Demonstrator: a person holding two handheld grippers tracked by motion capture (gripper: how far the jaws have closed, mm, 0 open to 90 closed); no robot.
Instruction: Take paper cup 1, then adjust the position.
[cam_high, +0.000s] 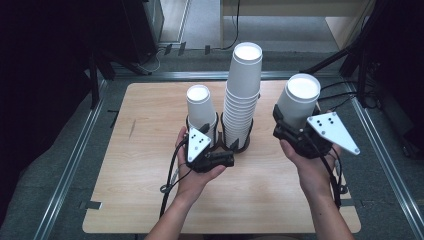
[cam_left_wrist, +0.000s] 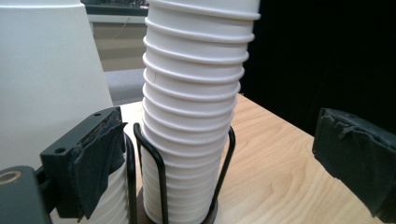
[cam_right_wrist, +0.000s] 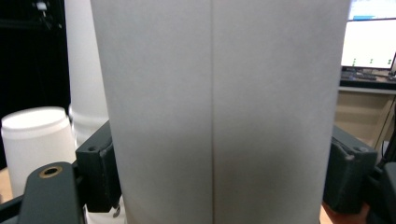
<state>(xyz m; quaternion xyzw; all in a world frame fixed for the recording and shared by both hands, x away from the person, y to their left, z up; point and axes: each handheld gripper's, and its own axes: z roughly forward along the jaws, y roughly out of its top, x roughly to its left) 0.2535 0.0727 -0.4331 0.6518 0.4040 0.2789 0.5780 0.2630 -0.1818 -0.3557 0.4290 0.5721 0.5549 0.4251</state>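
Observation:
A black wire holder on the wooden table carries two stacks of white paper cups, bases up: a short stack on the left and a tall stack on the right. My left gripper stands open just in front of the holder. In the left gripper view the tall stack rises between its spread jaws, and the short stack sits by the left jaw. My right gripper is shut on a single white cup, held above the table's right side. That cup sits between its jaws.
Metal rails frame the table on both sides. Black stands and cables lie beyond the far right corner. A monitor glows in the background of the right gripper view.

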